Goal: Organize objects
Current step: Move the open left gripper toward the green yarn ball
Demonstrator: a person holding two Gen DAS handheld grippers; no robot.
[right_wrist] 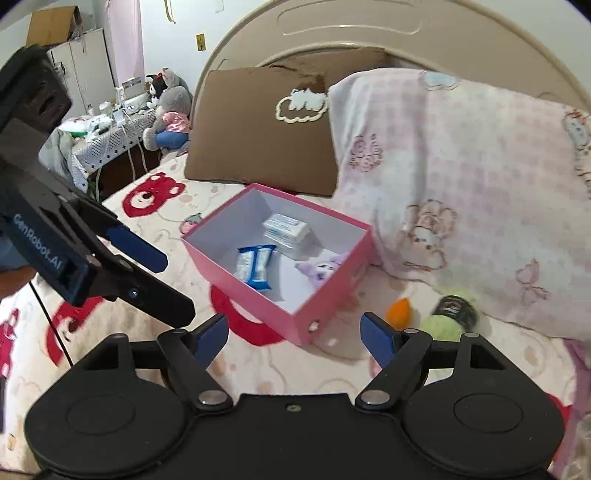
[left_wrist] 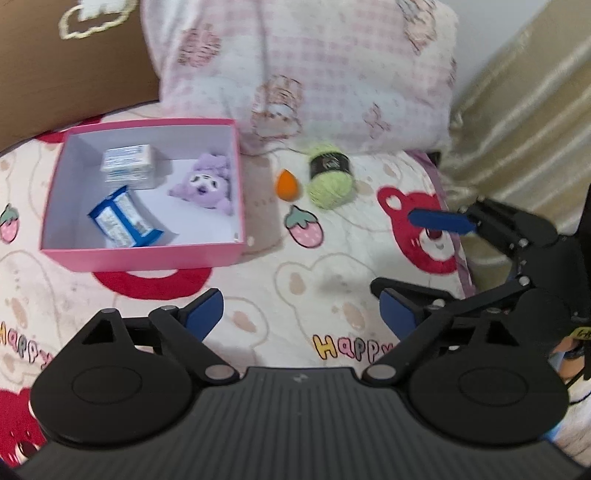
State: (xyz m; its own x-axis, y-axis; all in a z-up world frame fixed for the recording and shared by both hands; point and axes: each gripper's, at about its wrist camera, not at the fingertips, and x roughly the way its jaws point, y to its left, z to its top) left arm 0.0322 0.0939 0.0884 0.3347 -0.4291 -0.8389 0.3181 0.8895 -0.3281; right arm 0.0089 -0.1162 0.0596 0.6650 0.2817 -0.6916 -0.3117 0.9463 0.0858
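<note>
While both tools stand spread and empty, the green yarn ball (right_wrist: 448, 319) lies just ahead-right of the right tool (right_wrist: 293, 338), nearer it than the left tool (left_wrist: 301, 314).

— Where did the box (left_wrist: 147, 254) sit?
— On the bed (left_wrist: 295, 295), in front of the two pillows, open side up.
— And inside it?
— A small carton (left_wrist: 127, 166) at the back, a wrapped packet (left_wrist: 123, 221) nearer the front, a plush toy (left_wrist: 207, 182) against the right wall.
— Anything outside?
— In the left wrist view, a small egg-shaped sponge (left_wrist: 288, 184) lay just right of the box, and a ball of yarn (left_wrist: 328, 177) just right of that, close below the patterned pillow (left_wrist: 314, 74).
— The other pillow (right_wrist: 255, 136)?
— Left of the patterned one, leaning on the headboard (right_wrist: 332, 29).
</note>
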